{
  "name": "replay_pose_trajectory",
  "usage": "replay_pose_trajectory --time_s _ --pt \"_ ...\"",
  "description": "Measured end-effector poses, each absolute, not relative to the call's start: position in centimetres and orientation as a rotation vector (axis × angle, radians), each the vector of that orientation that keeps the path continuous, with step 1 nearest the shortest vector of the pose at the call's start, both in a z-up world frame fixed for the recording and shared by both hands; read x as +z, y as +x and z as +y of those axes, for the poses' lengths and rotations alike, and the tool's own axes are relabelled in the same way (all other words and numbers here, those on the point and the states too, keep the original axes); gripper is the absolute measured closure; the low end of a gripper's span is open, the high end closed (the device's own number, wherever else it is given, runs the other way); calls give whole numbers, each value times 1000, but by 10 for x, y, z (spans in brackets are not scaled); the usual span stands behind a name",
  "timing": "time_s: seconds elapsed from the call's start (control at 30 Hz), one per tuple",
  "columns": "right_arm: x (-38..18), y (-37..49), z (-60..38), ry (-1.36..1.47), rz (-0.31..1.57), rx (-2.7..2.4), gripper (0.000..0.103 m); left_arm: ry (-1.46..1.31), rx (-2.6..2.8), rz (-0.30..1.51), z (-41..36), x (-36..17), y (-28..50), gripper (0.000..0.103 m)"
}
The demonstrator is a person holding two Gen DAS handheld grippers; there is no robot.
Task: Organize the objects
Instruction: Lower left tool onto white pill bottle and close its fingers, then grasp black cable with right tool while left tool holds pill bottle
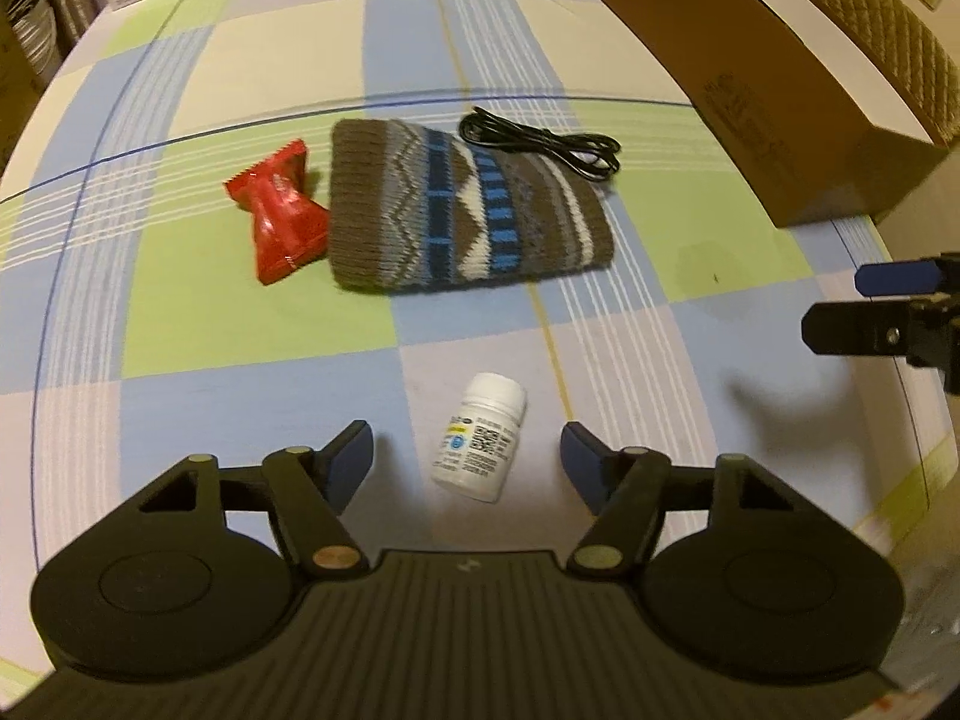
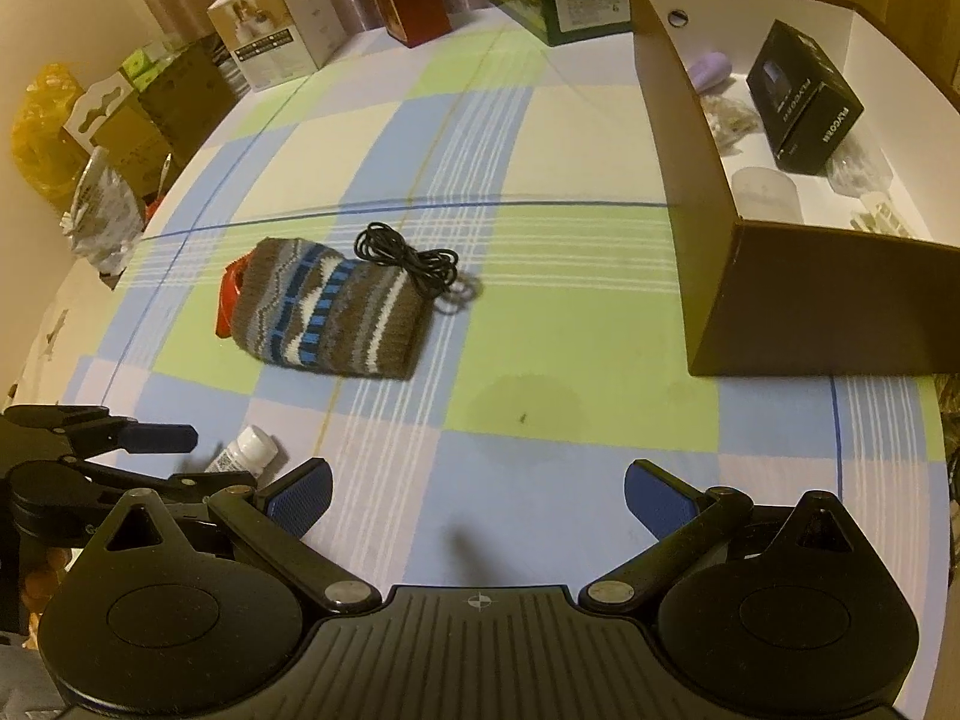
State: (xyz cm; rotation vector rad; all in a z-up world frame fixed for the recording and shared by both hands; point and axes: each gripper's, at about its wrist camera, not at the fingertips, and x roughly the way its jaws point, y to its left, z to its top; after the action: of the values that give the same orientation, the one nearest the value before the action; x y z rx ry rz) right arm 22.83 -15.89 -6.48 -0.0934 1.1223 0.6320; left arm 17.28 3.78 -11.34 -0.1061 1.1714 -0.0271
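Observation:
A small white pill bottle (image 1: 480, 438) lies on the checked tablecloth (image 1: 240, 312) between the fingers of my left gripper (image 1: 465, 444). The gripper is open, with a gap on each side between pad and bottle. Farther out lie a knitted brown-and-blue pouch (image 1: 462, 210), a red snack packet (image 1: 279, 210) against its left side, and a coiled black cable (image 1: 540, 144) behind it. My right gripper (image 2: 477, 480) hangs open over bare cloth with nothing between its fingers. From its view the bottle (image 2: 246, 450) and the left gripper (image 2: 150, 450) sit at the lower left.
An open cardboard box (image 2: 810, 312) stands at the right, holding a black carton (image 2: 804, 96) and several small items. Several cartons (image 2: 276, 24) line the table's far edge. A yellow bag (image 2: 42, 126) and clutter sit off the left edge.

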Motion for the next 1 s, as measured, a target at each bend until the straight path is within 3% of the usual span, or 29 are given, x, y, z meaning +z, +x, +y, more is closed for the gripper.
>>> replay_pose_trajectory --time_s 0.13,0.4,0.47,1.0 --pt "-67 228 -161 -91 1130 624 2 -84 -39 1187 34 -121 175 53" --pt "-68 229 -162 -95 1134 626 2 -47 -51 1193 29 -128 179 68" --pt "-68 230 -161 -99 1134 628 2 -37 -50 1193 28 -128 180 77" --pt "-65 241 -125 -153 1064 722 2 -65 56 1141 57 -111 174 80"
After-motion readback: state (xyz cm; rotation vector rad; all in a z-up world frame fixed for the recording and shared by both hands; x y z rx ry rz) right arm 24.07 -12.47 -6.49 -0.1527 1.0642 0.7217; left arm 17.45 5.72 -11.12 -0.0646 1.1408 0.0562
